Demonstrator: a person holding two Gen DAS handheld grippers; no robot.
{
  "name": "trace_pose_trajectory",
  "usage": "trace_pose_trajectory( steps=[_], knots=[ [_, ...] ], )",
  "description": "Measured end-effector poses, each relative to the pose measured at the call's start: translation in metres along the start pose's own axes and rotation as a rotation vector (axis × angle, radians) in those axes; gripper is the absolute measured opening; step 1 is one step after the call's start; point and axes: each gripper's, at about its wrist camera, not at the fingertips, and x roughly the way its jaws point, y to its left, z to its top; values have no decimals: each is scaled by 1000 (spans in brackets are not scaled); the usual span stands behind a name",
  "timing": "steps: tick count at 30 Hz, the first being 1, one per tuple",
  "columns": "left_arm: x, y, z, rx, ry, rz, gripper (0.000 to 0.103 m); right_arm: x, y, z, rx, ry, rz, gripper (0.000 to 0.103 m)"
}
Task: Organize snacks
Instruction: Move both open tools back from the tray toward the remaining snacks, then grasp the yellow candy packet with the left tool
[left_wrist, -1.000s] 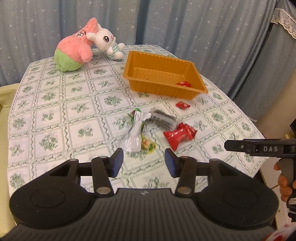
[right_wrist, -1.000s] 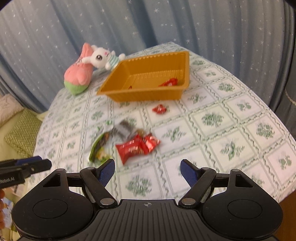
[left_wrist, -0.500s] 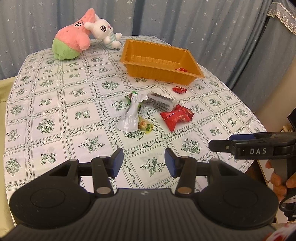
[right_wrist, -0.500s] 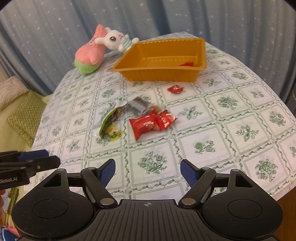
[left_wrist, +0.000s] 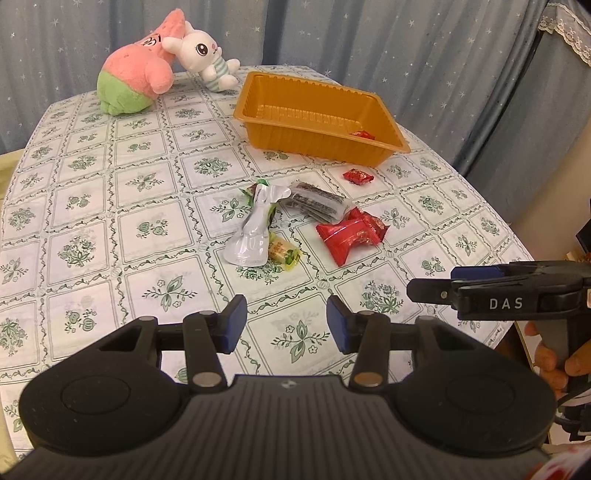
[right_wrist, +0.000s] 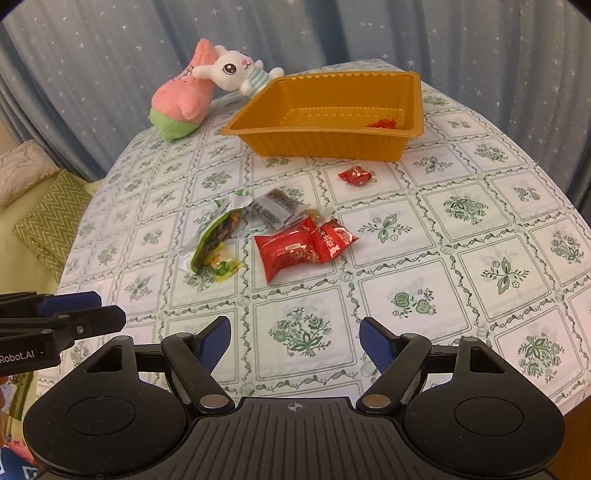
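**Both grippers empty above the near edge; snacks loose on the bench**

Your round bench, under a white cloth printed with green flower squares, carries everything in view. At its far side stands the rectangular orange ribbed plastic tray, with one small red wrapped candy lying in its right-hand corner. Beyond the tray's left end, a pink-and-green star-shaped plush toy and a white plush rabbit in a striped shirt lean against each other.

Your left gripper hangs above the near edge, its blue-padded jaws spread and holding nothing. Your right gripper is in the same state, jaws set wide apart, level with the left one and just to its right.

The loose snacks lie mid-bench, short of the tray:
- a large red foil packet, touching a smaller red packet on its right;
- a silver-backed green pouch;
- a clear packet of dark snack, between the pouch and the red packet;
- a small yellow-green wrapped sweet, against the pouch's near end;
- a small red wrapped candy, alone, near the tray's front wall.
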Motion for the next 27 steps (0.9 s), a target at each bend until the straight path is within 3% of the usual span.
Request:
trace_pose_trajectory(
  steps=[17,27],
  knots=[
    [69,-16,17,-42,54,6,42,16,-44,31,-15,-12,-30,77],
    [114,-17,27,-100,88,68,42,31,-73,51,-2,21,-44,77]
  ],
)
